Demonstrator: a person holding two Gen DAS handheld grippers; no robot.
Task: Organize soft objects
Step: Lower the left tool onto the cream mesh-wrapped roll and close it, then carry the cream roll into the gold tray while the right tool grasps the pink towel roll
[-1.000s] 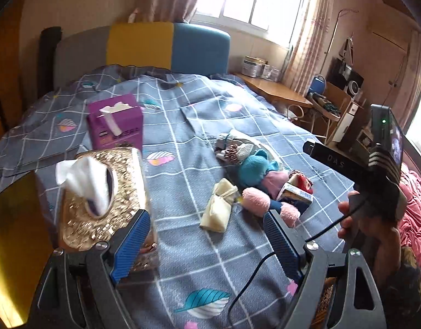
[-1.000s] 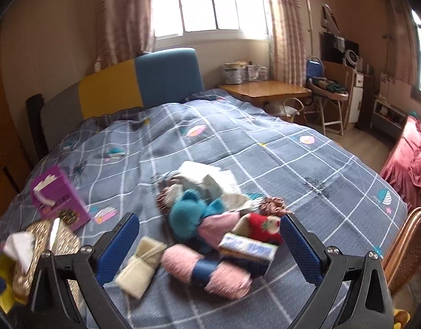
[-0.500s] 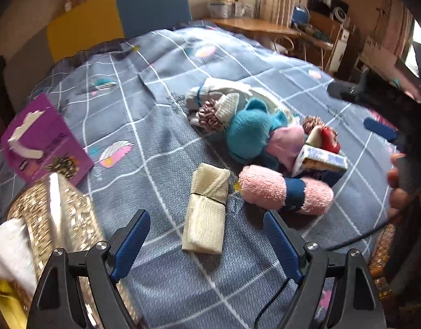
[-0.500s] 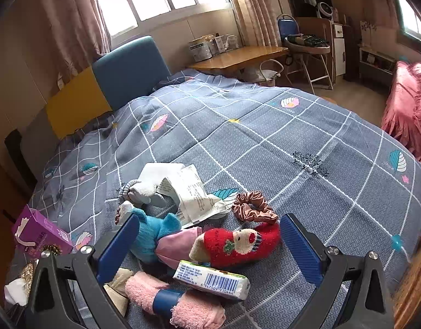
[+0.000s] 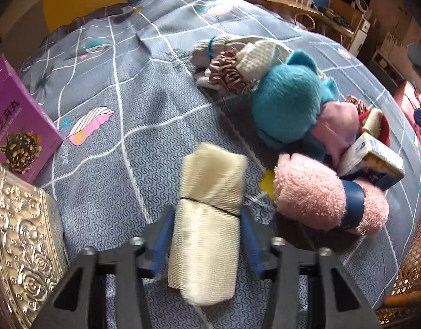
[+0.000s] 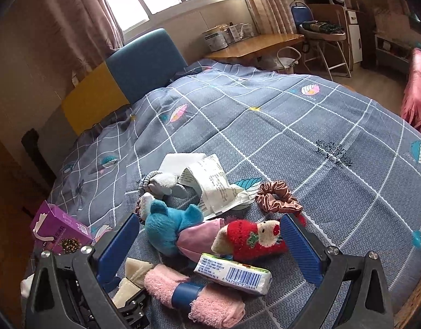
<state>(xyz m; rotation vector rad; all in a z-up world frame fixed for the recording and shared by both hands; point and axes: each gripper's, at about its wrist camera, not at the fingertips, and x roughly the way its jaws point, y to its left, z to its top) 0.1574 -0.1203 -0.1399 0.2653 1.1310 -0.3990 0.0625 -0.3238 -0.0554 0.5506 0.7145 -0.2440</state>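
A cream rolled cloth (image 5: 210,192) lies on the grey checked bedspread (image 5: 133,115). My left gripper (image 5: 206,235) points down at it, and its jaws are closing, the blue pads (image 5: 165,235) pressing both sides of the roll's near half. Right of it lie a pink towel roll with a blue band (image 5: 314,194) and a teal plush (image 5: 287,104). My right gripper (image 6: 210,246) is open wide and hovers over the pile. Between its fingers are the teal plush (image 6: 169,227), a red plush toy (image 6: 251,238) and a barcoded packet (image 6: 232,274), none touched.
A gold embossed tissue box (image 5: 21,241) and a purple carton (image 5: 13,126) stand to the left. A brown scrunchie (image 6: 276,194), a grey soft toy (image 6: 161,181) and a white printed wrapper (image 6: 210,181) lie behind the pile. A wicker chair edge (image 5: 407,274) is at right.
My left gripper dropped toward the cream roll and its jaws came in from wide open onto the roll's sides. The right gripper barely shifted over the pile.
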